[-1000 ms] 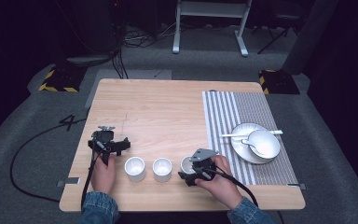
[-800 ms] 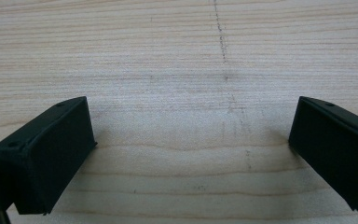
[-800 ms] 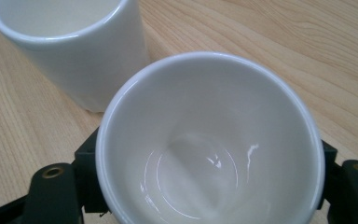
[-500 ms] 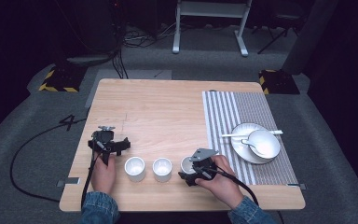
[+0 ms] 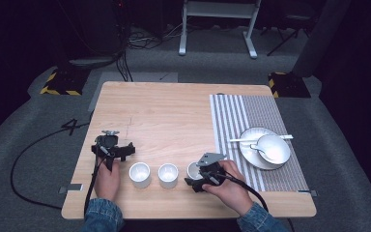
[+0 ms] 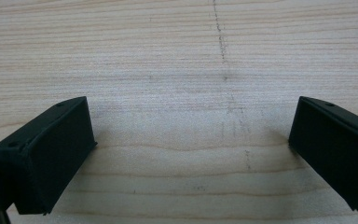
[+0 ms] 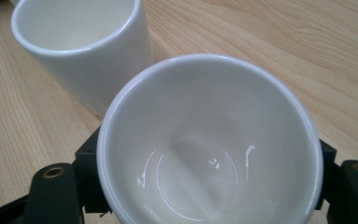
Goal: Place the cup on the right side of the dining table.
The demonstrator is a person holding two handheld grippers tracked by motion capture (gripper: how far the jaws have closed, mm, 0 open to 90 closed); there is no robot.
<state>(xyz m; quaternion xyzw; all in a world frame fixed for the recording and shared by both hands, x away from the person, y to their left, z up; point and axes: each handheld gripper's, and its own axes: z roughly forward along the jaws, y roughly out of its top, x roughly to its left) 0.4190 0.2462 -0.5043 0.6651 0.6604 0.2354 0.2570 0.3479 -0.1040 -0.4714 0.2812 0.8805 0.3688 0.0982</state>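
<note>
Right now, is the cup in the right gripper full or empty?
Empty: the cup shows a bare, glossy white bottom between the right gripper jaws.

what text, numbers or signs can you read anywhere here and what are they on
"4": a dark mark on the grey floor left of the table, reading like the numeral.
Yellow and black hazard stripes, no words: on the base blocks on the floor behind the table.
Faint pencil marks on the tabletop ahead of the left tool: too faint to read.
No print on the cups, plate or placemat.
</note>
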